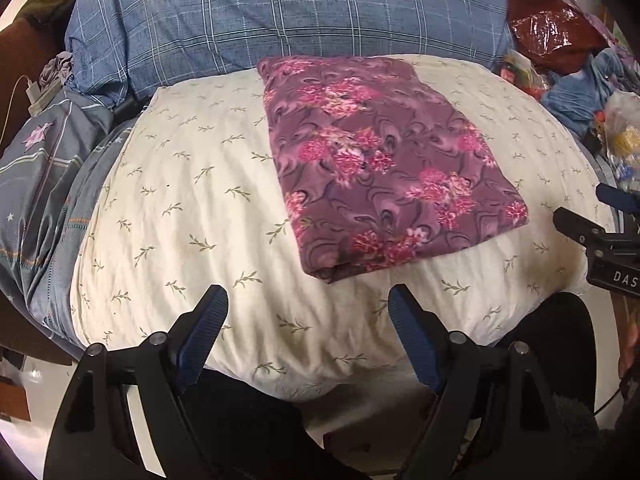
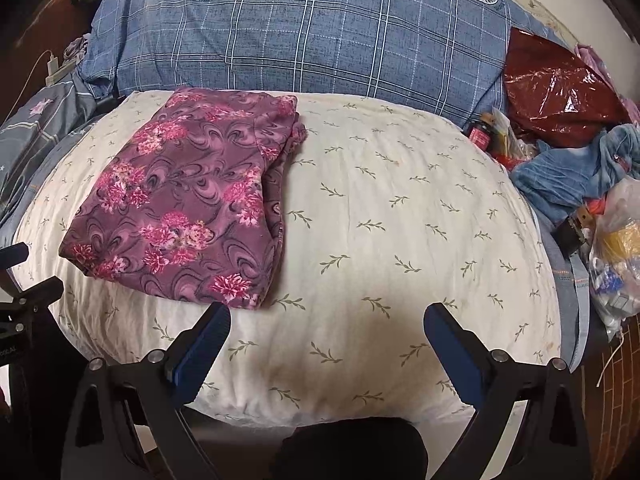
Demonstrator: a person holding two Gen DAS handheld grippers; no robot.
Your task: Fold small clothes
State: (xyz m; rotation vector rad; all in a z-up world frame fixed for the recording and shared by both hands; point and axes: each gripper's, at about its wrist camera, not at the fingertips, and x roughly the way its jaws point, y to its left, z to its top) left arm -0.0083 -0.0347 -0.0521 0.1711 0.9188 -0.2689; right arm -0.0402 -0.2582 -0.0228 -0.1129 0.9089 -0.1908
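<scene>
One blue plaid duvet (image 1: 280, 16) fills the back of the bed, bunched behind a cream pillow (image 1: 192, 208) printed with small green sprigs. On that pillow lies the purple floral garment (image 1: 384, 160), folded into a flat rectangle, its layered edges showing along the right side in the right wrist view. A red plastic bag (image 2: 560, 92) and crumpled blue cloth (image 2: 580, 168) sit well to the right, beside the pillow. The left gripper (image 1: 308, 300) hovers near the pillow's front edge, jaws spread wide and holding nothing; the right gripper (image 2: 326, 316) is likewise released, apart from the garment.
</scene>
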